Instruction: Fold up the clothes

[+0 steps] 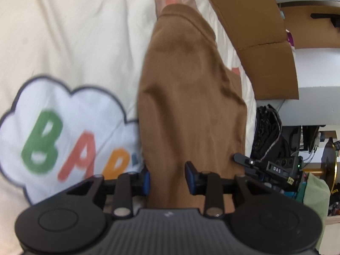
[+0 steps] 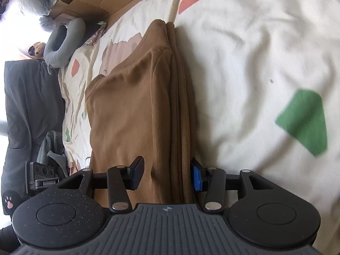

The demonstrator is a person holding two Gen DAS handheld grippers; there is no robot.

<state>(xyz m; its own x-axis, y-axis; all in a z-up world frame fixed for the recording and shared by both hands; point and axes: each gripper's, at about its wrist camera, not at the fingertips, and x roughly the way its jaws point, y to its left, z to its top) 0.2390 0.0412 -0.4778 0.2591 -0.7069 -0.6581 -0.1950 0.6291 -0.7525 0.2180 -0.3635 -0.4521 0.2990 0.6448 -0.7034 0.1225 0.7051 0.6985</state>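
Note:
A brown garment [image 1: 187,89] lies folded into a long strip on a cream bedspread [image 1: 74,31]. In the right wrist view the same brown garment [image 2: 138,97] shows stacked layers along its right edge. My left gripper [image 1: 167,178] straddles the near end of the strip; its blue pads stand apart with cloth lying loose between them. My right gripper [image 2: 167,176] is open as well, one finger over the cloth and the blue pad just beside the folded edge. The right gripper's black body [image 1: 274,167] shows at the strip's right side in the left wrist view.
The bedspread carries a cloud print with coloured letters [image 1: 63,131] and a green patch [image 2: 303,121]. Flattened cardboard [image 1: 255,27] lies along the far side of the bed. A grey plush toy [image 2: 61,42], dark clothing [image 2: 29,106] and clutter [image 1: 267,127] sit beyond the bed's edge.

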